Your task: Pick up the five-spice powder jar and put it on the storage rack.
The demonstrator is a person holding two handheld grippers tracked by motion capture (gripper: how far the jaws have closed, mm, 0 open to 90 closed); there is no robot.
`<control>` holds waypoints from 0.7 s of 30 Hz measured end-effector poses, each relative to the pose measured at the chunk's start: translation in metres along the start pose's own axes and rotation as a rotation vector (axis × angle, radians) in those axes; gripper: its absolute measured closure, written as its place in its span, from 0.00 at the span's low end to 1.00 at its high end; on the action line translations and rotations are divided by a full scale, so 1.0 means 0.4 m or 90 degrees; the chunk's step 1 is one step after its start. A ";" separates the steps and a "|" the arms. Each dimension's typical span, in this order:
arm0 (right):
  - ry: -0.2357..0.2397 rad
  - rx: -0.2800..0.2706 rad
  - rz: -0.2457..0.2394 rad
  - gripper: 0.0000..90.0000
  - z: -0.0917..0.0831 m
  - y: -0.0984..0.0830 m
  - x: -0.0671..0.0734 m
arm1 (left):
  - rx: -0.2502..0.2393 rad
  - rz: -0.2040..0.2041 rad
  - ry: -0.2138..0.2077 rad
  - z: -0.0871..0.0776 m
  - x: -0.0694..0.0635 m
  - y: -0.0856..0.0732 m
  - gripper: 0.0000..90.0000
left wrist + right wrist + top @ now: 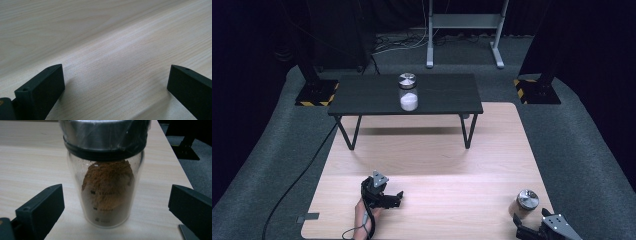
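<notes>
right gripper: jaws wide, holding nothing
jar: brown powder, metal lid; upright on the table, centred between the right jaws, clear of both
left gripper: jaws wide, bare wood between them
second jar: white powder, on far black bench

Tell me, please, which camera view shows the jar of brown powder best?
The right gripper view: the jar of brown powder stands close between the open jaws, showing printed marks. The high view shows it small; the left gripper view shows wooden tabletop.

white-powder jar – black bench, wooden table
</notes>
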State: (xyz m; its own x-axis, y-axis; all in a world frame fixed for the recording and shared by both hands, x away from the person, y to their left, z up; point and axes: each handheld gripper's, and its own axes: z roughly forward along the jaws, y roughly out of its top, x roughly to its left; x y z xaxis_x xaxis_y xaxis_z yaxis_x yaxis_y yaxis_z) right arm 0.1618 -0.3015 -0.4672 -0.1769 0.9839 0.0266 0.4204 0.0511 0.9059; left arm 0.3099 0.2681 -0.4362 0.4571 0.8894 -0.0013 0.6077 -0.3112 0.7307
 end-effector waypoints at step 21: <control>0.009 -0.009 -0.012 0.00 0.070 0.033 0.003 | 0.000 -0.002 0.005 0.002 0.000 0.002 0.00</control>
State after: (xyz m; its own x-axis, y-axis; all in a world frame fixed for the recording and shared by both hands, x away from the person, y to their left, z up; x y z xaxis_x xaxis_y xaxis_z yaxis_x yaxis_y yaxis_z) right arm 0.1921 -0.2947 -0.4671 -0.1969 0.9803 0.0160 0.4048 0.0664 0.9120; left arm 0.3108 0.2676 -0.4364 0.4496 0.8932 0.0022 0.6090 -0.3083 0.7308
